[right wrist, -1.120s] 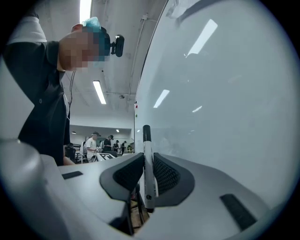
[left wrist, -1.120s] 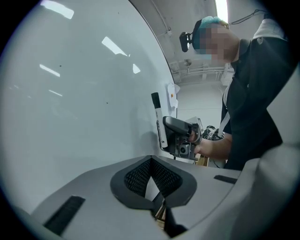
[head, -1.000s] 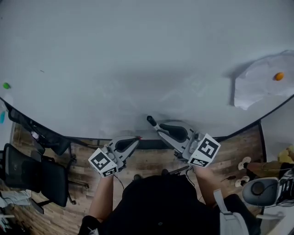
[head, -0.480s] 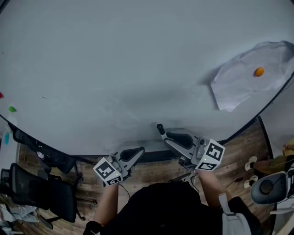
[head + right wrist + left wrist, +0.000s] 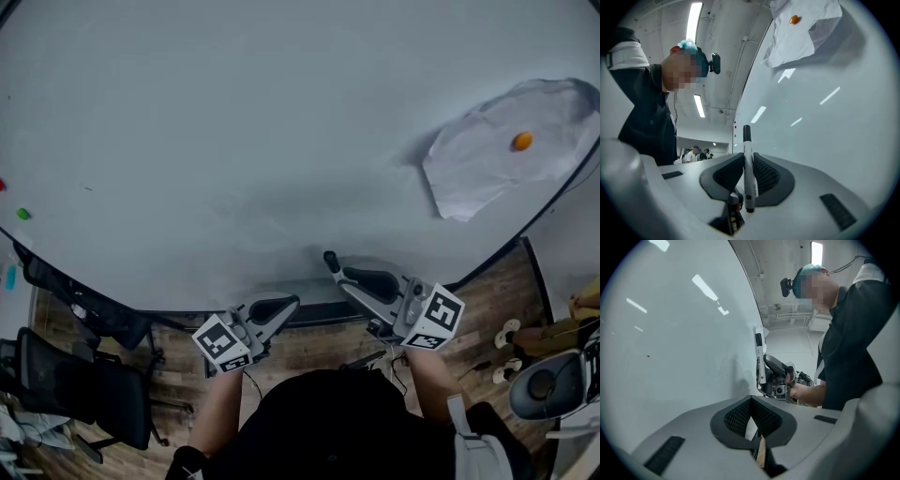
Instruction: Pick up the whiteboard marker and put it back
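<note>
My right gripper point(image 5: 345, 278) clamps the marker point(image 5: 748, 173), cap toward the whiteboard point(image 5: 234, 141), seemingly to return it; my left gripper point(image 5: 279, 307) sits clenched, empty.

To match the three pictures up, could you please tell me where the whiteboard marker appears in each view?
Head view: whiteboard marker lower centre, in the right tool.
Left gripper view: whiteboard marker just right of centre, upright.
Right gripper view: whiteboard marker bottom centre, between the jaws.
Shared landmark: the whiteboard.

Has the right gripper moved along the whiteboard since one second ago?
Yes, slightly: the right gripper now sits nearer the paper sheet on the whiteboard.
</note>
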A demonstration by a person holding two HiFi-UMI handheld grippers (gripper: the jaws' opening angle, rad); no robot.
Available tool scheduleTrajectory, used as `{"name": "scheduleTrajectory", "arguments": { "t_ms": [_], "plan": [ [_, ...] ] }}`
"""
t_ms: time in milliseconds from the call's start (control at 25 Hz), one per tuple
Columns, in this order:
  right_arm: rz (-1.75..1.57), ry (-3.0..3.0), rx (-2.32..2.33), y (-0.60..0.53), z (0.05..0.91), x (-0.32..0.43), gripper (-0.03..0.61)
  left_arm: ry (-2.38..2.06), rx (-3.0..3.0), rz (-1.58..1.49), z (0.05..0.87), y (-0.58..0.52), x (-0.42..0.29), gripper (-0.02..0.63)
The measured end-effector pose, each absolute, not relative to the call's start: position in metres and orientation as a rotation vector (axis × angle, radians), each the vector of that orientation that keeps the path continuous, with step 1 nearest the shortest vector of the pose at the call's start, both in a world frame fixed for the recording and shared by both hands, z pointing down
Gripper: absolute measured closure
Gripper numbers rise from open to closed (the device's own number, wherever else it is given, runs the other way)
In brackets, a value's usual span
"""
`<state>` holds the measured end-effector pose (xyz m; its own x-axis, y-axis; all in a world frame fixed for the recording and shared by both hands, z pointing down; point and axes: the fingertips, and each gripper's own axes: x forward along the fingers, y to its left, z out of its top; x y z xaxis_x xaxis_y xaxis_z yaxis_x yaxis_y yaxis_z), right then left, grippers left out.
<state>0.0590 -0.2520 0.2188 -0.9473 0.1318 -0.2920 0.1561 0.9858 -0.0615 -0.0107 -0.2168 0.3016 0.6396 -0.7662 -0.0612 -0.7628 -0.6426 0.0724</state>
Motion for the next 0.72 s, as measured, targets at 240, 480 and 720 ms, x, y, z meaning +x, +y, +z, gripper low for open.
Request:
{"name": "scheduleTrajectory", "arguments": {
  "t_ms": [240,480,720],
  "plan": [
    [-0.135,2.835,0.220,-0.2497,0.2175,0.0610,0.505,-1.329,2.780,-0.141,0.3050,-0.2147,-0.0132,0.601],
    [-0.148,2.832,0.227,-0.2502,0.2176,0.0595,0.505,-1.339,2.773,-0.150,0.3057,-0.2143,-0.0148,0.601],
    [-0.167,2.849,0.241,-0.2533,0.2266,0.0584,0.505,-1.360,2.749,-0.164,0.3109,-0.2154,-0.0161,0.601]
  ]
}}
